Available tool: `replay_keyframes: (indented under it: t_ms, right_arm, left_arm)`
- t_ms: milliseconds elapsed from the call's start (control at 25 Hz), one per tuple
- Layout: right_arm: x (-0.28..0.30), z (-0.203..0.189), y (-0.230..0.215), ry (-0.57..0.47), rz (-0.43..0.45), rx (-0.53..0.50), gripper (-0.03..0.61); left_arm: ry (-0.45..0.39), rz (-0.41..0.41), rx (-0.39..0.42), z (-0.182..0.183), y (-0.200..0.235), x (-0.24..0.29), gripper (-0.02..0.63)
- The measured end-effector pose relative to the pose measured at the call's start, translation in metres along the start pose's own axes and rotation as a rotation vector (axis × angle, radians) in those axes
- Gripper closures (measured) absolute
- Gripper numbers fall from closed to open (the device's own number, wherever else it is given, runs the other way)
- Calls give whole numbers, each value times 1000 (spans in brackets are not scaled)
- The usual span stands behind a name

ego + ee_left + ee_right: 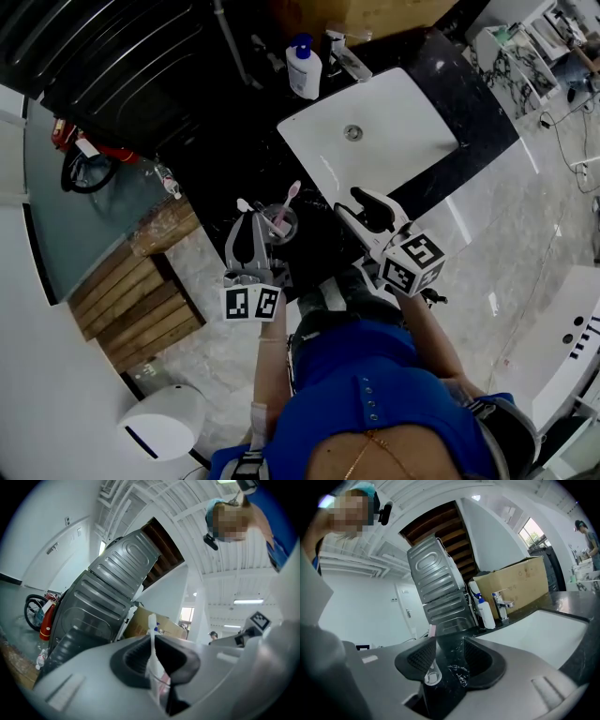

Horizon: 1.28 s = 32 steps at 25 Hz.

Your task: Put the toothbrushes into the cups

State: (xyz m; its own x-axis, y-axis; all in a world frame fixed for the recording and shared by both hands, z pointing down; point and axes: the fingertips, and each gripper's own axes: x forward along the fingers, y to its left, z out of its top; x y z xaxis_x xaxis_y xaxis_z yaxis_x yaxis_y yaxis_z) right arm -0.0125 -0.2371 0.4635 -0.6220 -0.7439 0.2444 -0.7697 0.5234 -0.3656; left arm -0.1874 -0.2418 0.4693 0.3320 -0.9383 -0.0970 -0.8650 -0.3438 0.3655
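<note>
Inside left tool (154,657): white toothbrush (152,634), lower handle hidden (tool clamped on it)
Long axis: upright, head uppermost
Right tool (450,660): jaws apart

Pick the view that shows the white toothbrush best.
The left gripper view: the white toothbrush stands upright, clamped between the jaws. The head view shows only its bristle end, poking past the left gripper. The right gripper view does not show it.
</note>
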Motion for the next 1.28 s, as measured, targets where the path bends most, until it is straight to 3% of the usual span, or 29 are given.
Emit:
replay_keyframes:
  t_ms: [240, 640, 840, 1160, 1280]
  right_arm:
    - [-1, 1, 6, 10, 19, -17, 388]
    - [15, -3, 37, 35, 108, -83, 390]
    - [23, -9, 53, 51, 148, -138, 423]
    - [20, 3, 77, 7, 181, -249, 578]
    - [17, 12, 86, -31, 208, -257, 578]
  left_arm:
    - [-27, -9, -32, 7, -5, -6, 537]
    - [-15, 18, 17, 20, -16, -30, 491]
    - [24, 11, 44, 19, -27, -35, 510]
    - [16, -8, 107, 41, -53, -38, 609]
    - [6, -14, 127, 51, -61, -36, 609]
